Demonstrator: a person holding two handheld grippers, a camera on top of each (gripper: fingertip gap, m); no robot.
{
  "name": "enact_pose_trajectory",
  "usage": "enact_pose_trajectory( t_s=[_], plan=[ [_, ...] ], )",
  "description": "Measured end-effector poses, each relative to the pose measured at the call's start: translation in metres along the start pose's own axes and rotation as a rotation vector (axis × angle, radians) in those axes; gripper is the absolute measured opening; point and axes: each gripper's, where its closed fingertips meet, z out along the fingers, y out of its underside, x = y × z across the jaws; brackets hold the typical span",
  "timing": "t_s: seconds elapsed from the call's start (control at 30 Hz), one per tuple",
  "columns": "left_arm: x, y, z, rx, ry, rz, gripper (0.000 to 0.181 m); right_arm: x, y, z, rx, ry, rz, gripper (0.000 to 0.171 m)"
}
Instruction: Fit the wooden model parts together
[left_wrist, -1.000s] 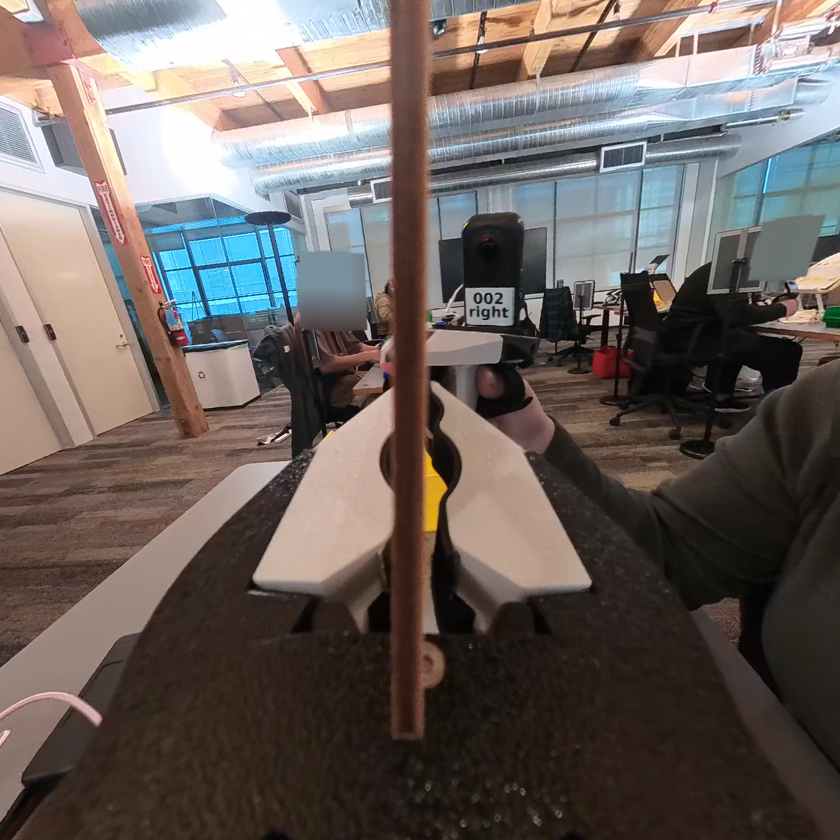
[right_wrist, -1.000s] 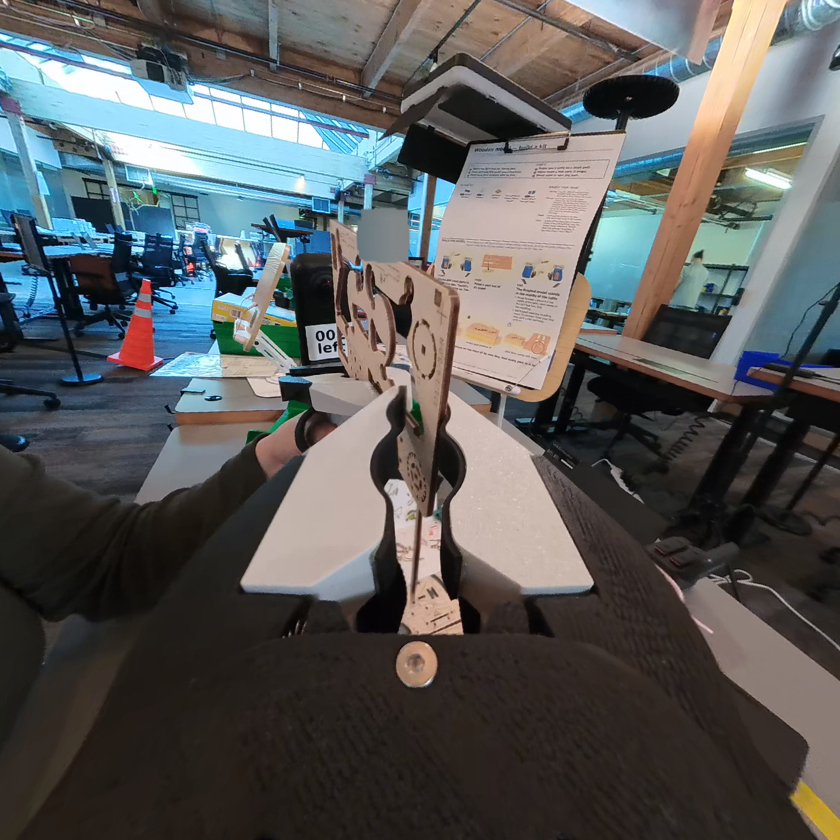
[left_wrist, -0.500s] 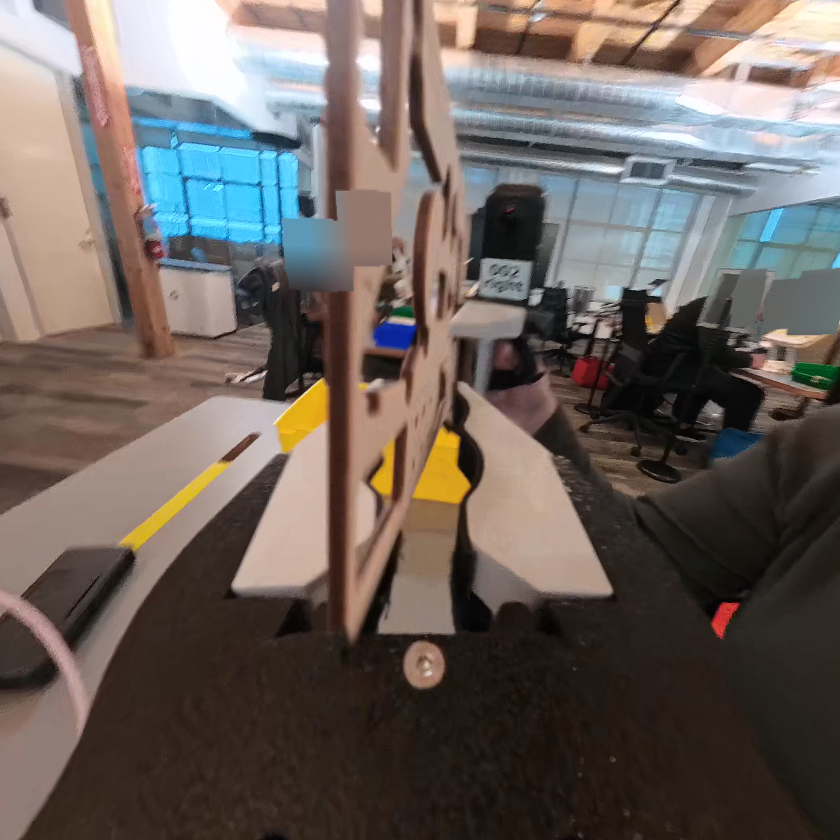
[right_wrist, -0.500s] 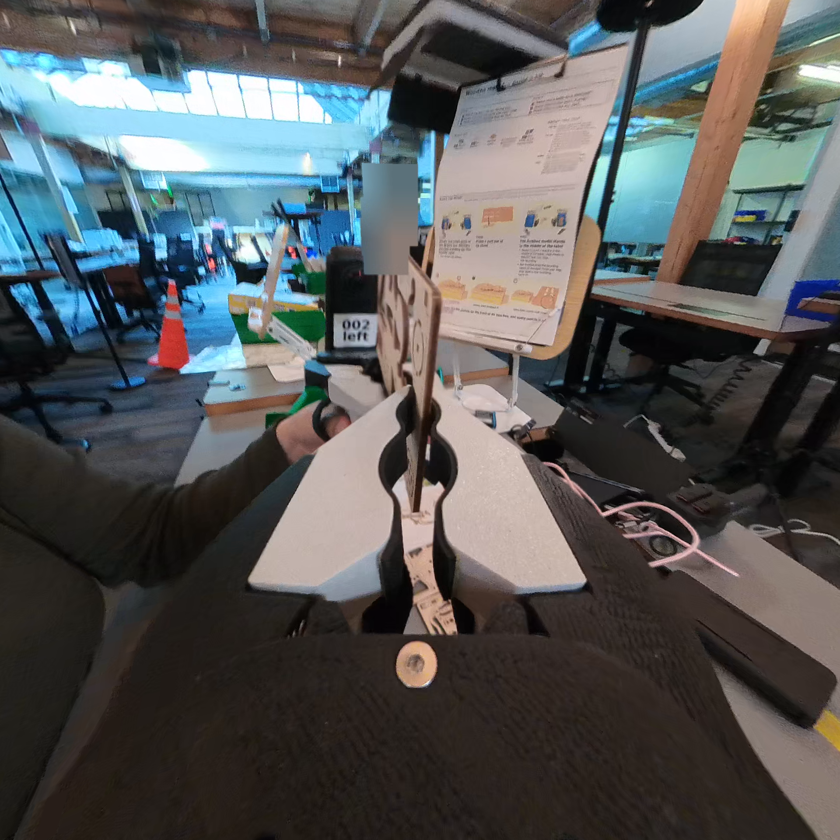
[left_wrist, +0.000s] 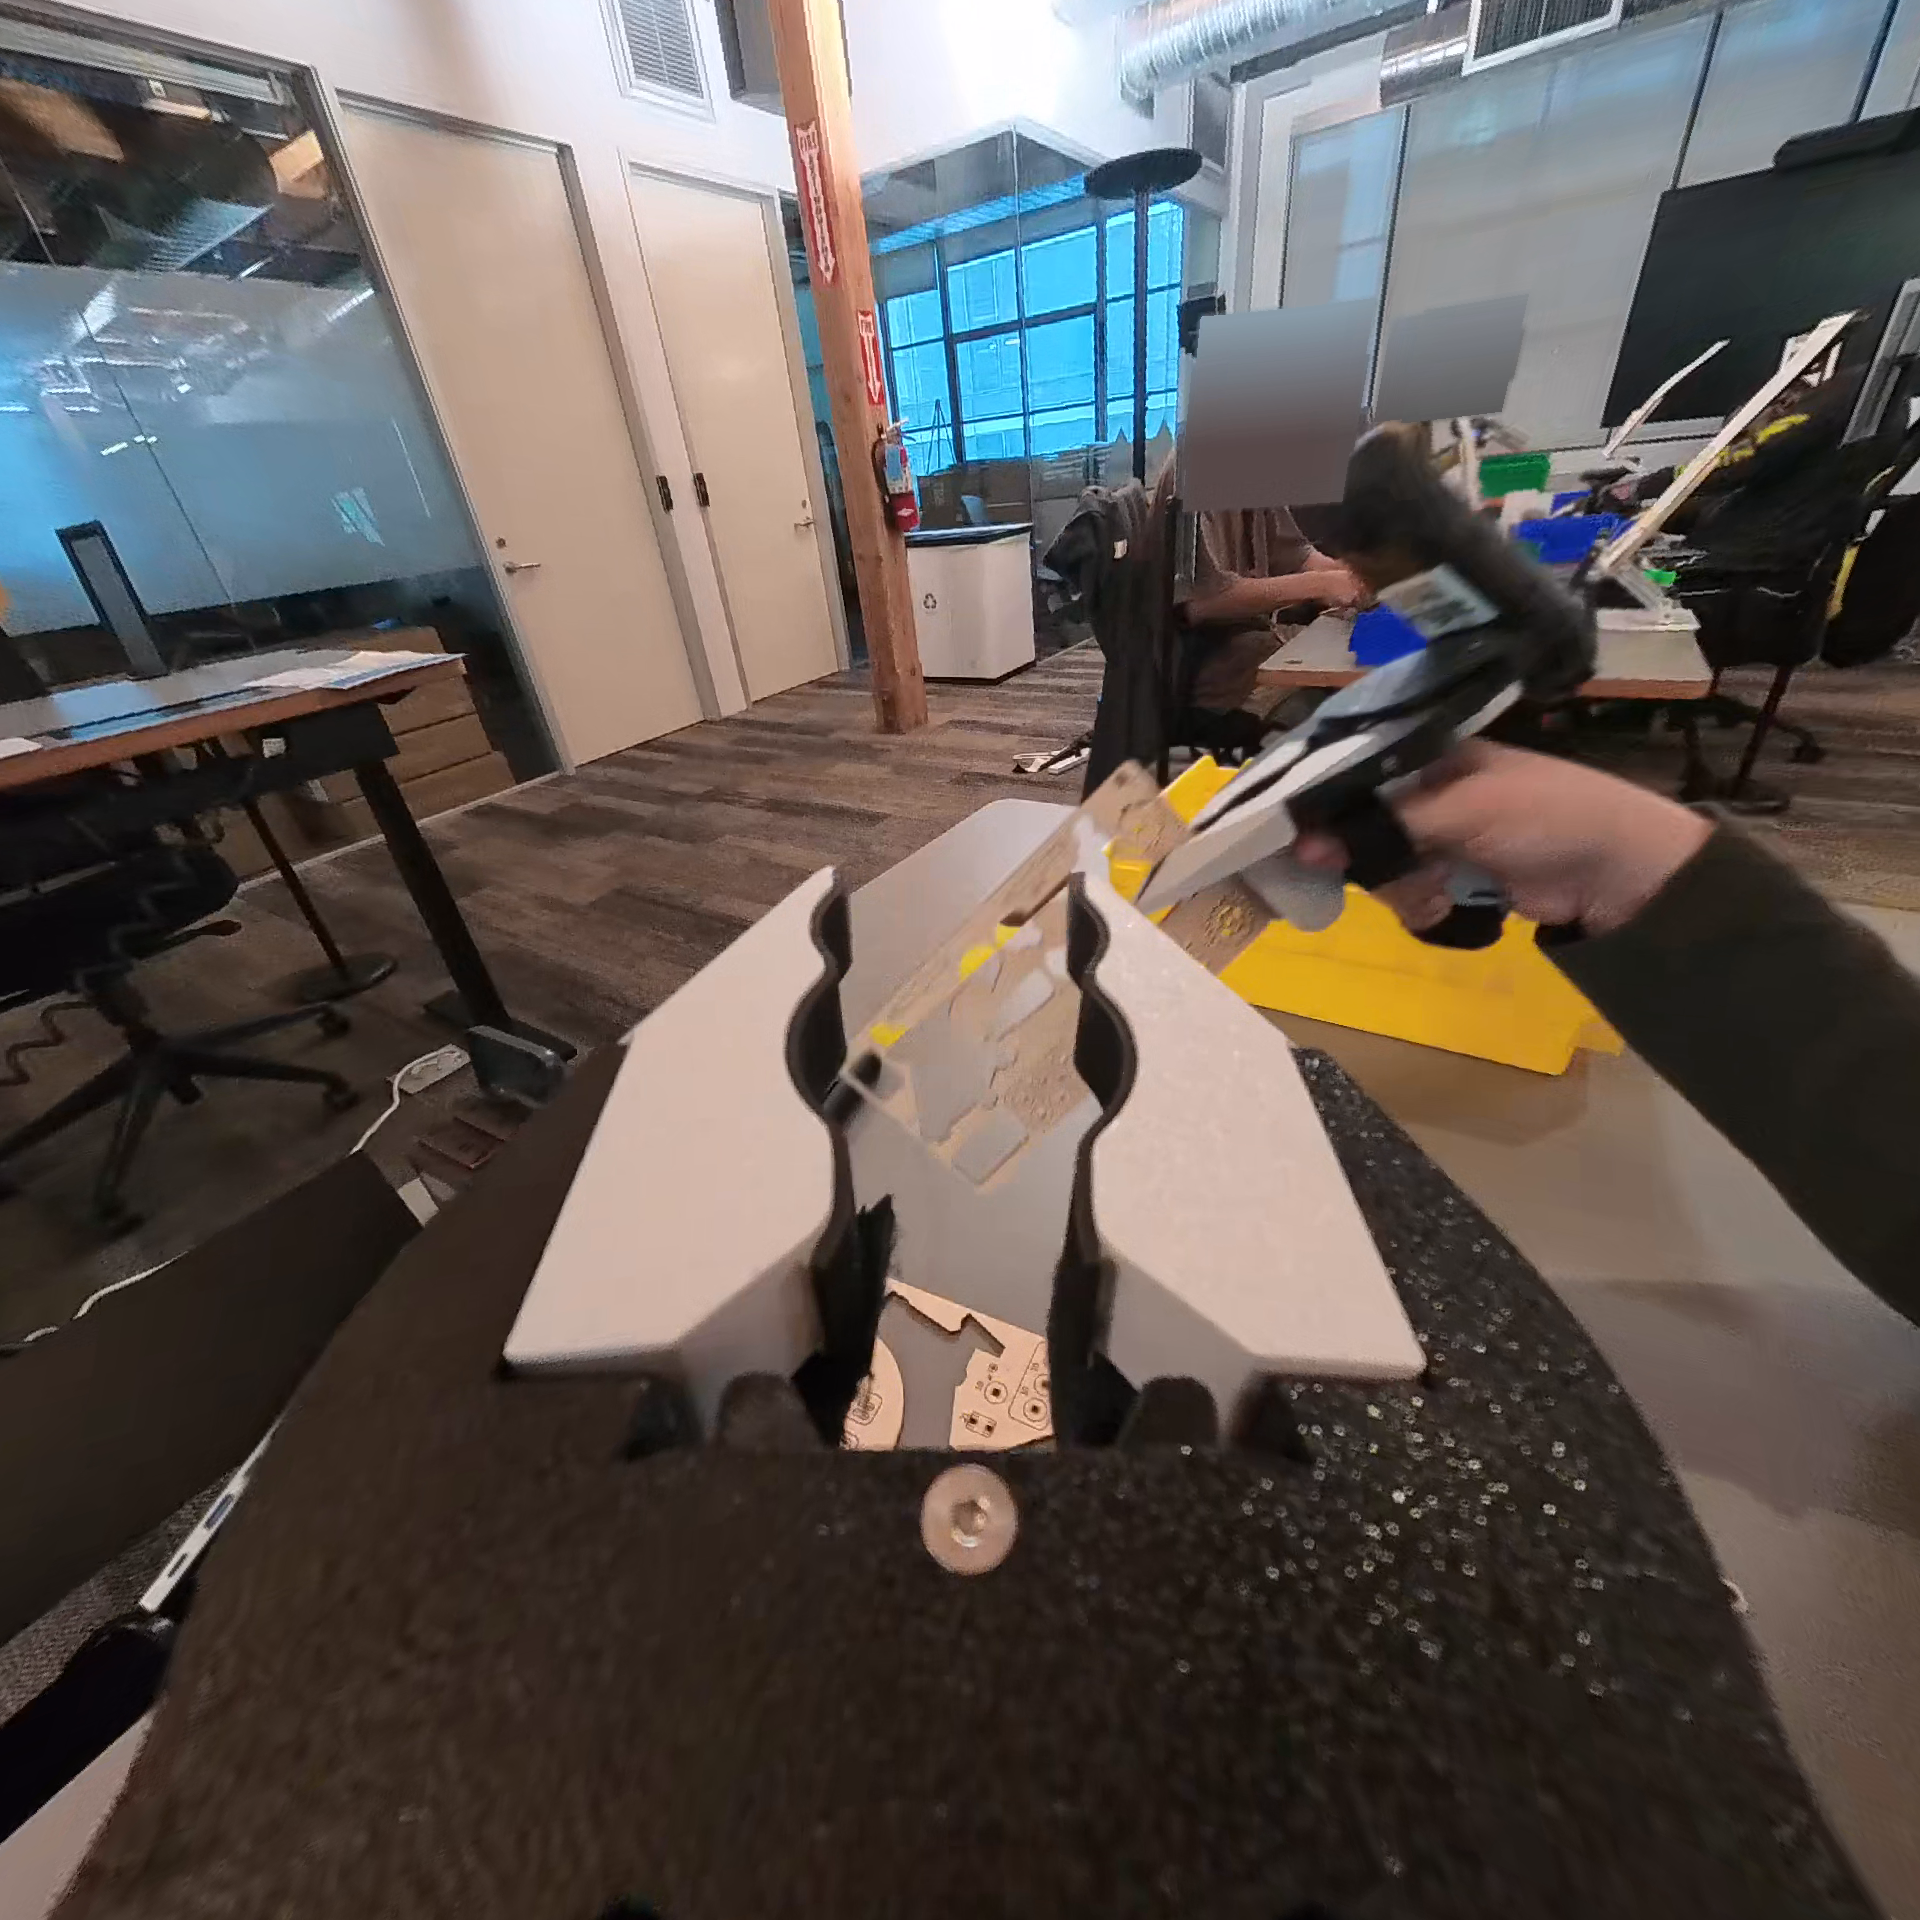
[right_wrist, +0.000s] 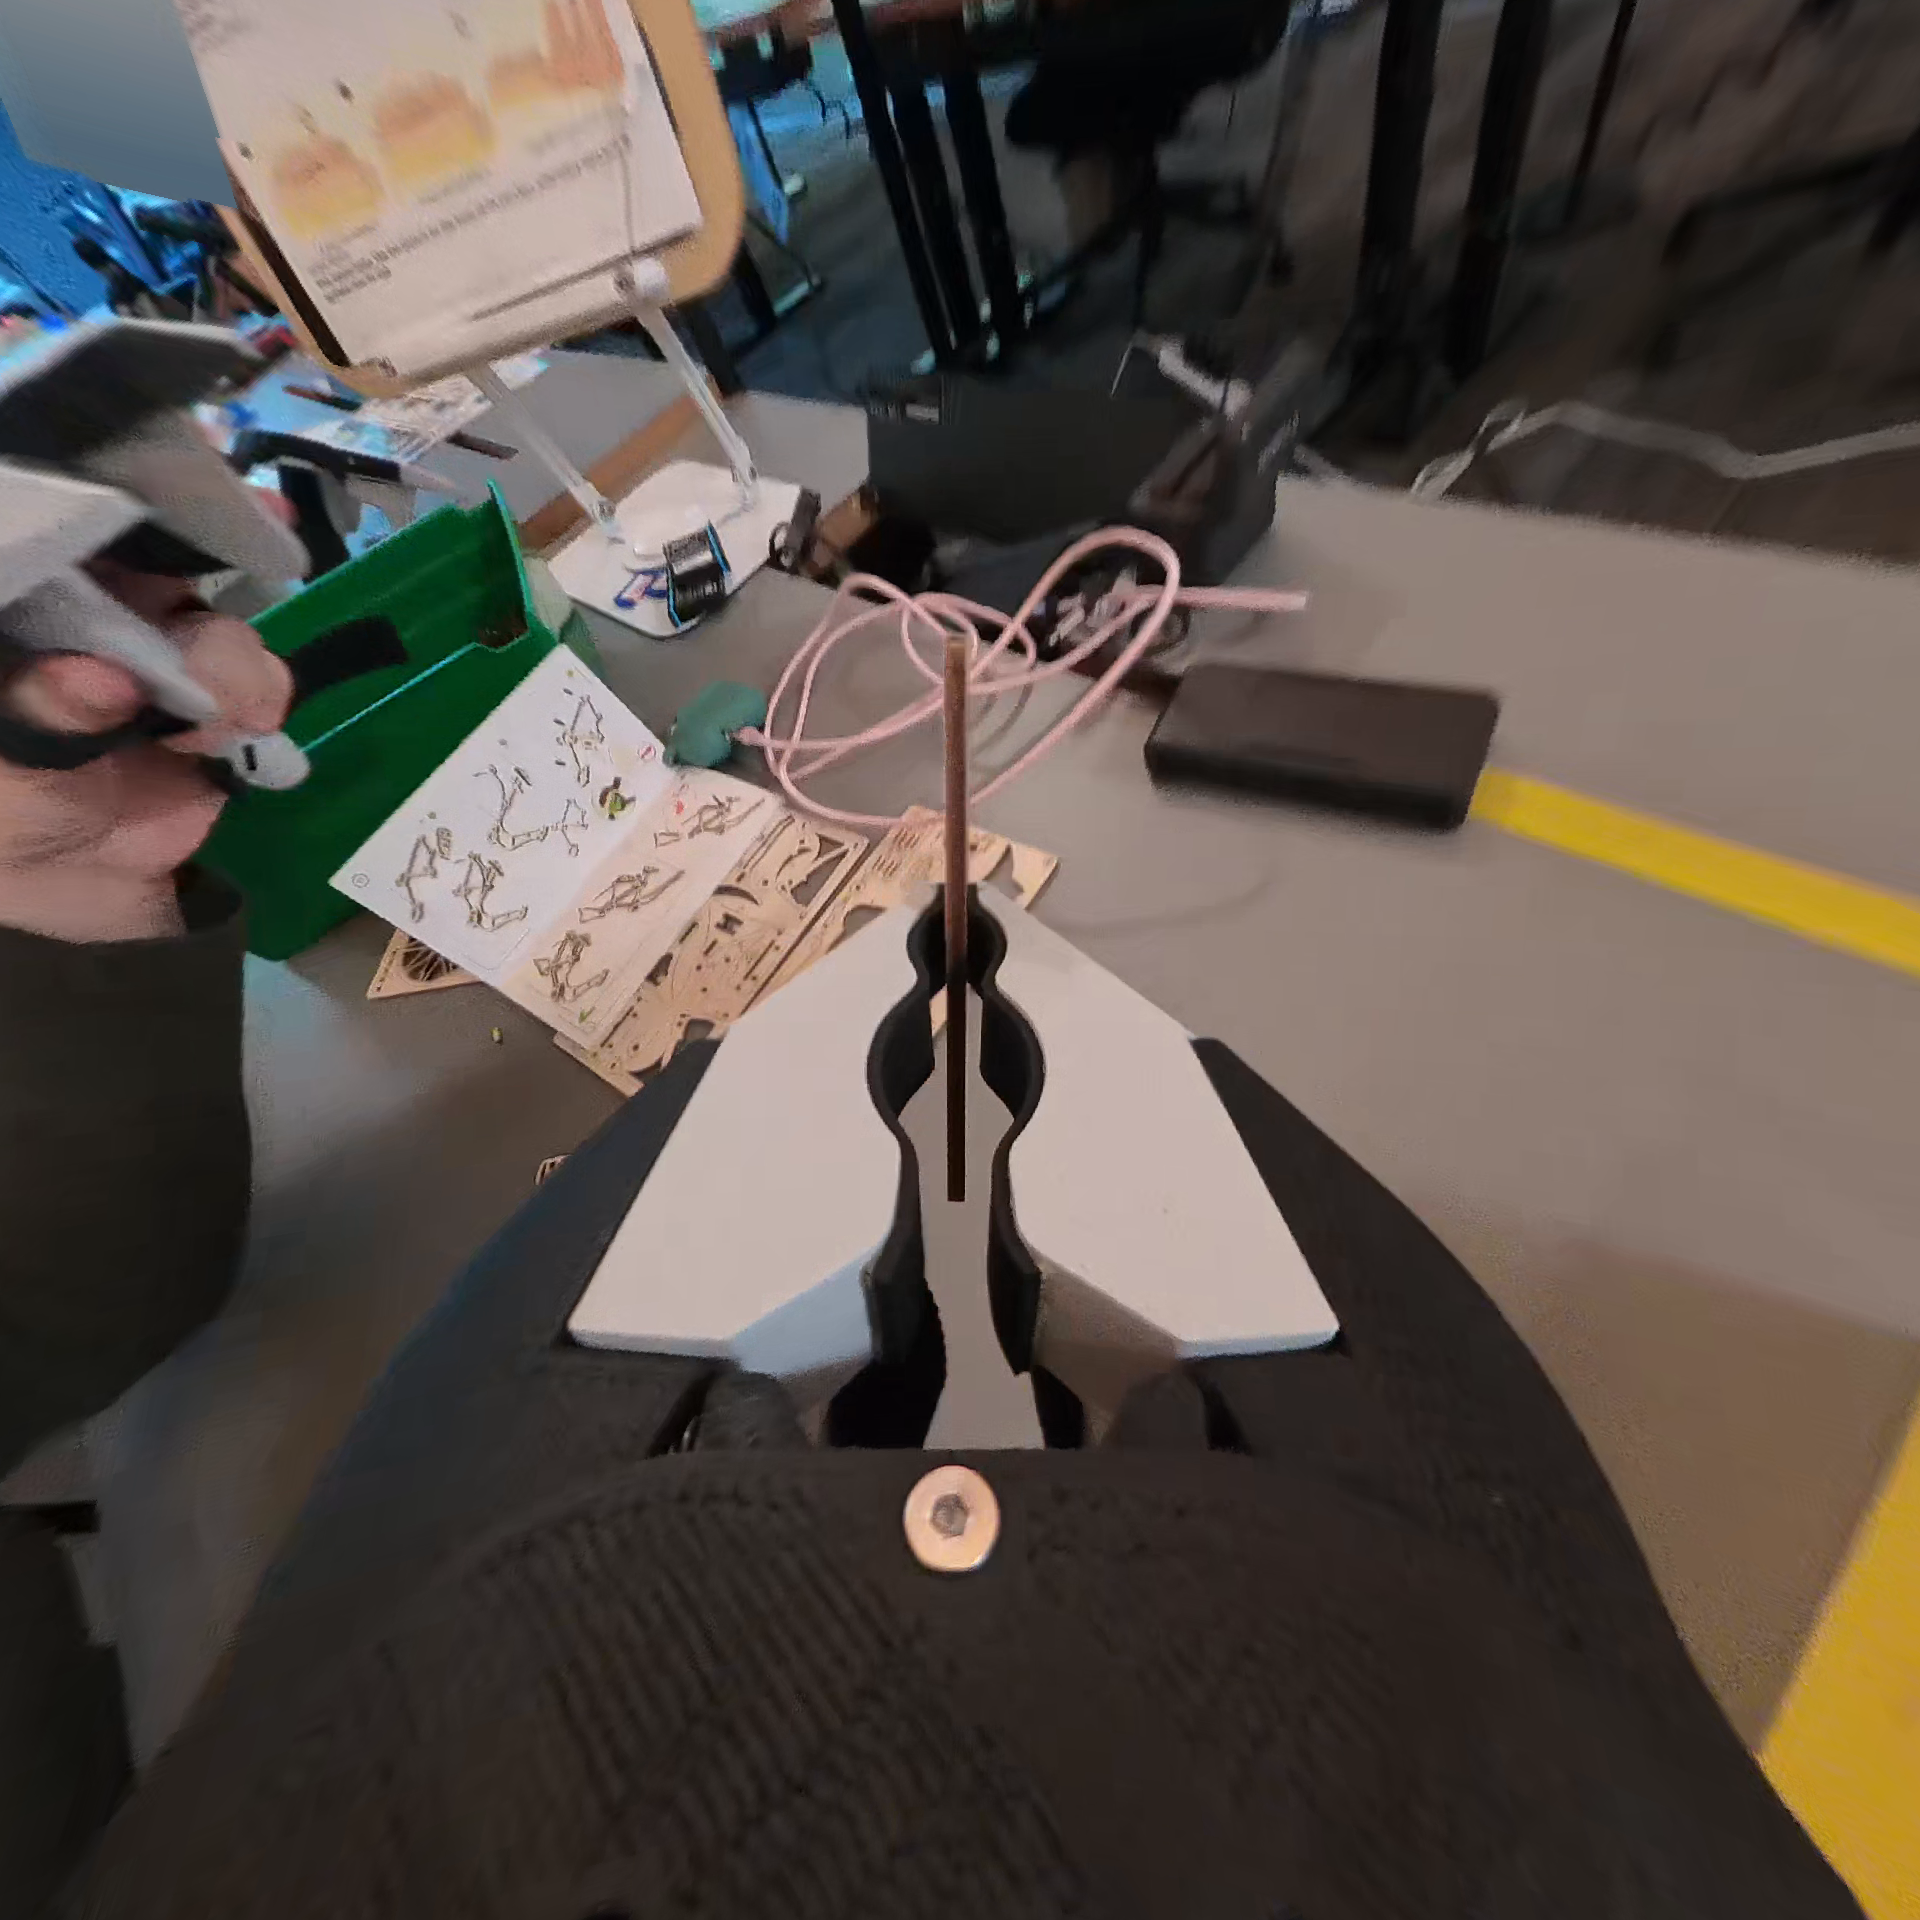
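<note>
Right wrist view: right gripper, jaws clenched on wooden sheet, edge-on above the table. Left wrist view: left gripper, jaws released, empty. Booklet lies by green bin.

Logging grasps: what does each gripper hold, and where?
Right gripper: flat laser-cut wooden sheet, clamped edge-on near one end. Left gripper: open, holding nothing.

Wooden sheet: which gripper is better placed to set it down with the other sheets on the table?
Right, probably. The right gripper is shut on the wooden sheet, seen edge-on, above the loose wooden sheets beside the instruction leaflet. The left gripper is open and holds nothing.
</note>
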Motion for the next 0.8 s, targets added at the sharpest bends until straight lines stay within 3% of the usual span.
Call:
enact_pose_trajectory(
  t_s=[0.17, 0.2, 0.3, 0.53, 0.67, 0.73, 0.8],
  plan=[
    [0.007, -0.002, 0.002, -0.006, 0.011, 0.032, 0.035, 0.042, 0.038, 0.027, -0.132, 0.077, 0.149, 0.0],
    [0.009, -0.004, 0.002, 0.006, 0.011, 0.047, 0.033, 0.053, 0.043, 0.026, -0.148, 0.134, 0.161, 0.005],
    [0.015, -0.011, 0.002, 0.027, 0.015, 0.076, 0.032, 0.069, 0.048, 0.02, -0.185, 0.255, 0.164, 0.043],
    [0.031, -0.018, 0.004, 0.011, 0.031, 0.125, 0.037, 0.051, 0.023, -0.017, -0.265, 0.548, -0.164, 0.056],
    [0.05, -0.02, -0.002, 0.03, 0.073, 0.108, 0.034, -0.029, -0.01, -0.02, -0.092, 0.298, -0.407, 0.055],
    [0.079, -0.001, -0.004, 0.001, 0.175, 0.049, 0.033, -0.073, -0.014, -0.022, 0.022, 0.134, -0.552, 0.053],
    [0.109, 0.031, -0.012, -0.035, 0.268, 0.027, 0.031, -0.116, 0.011, -0.022, 0.094, -0.09, -0.736, 0.049]
  ],
)
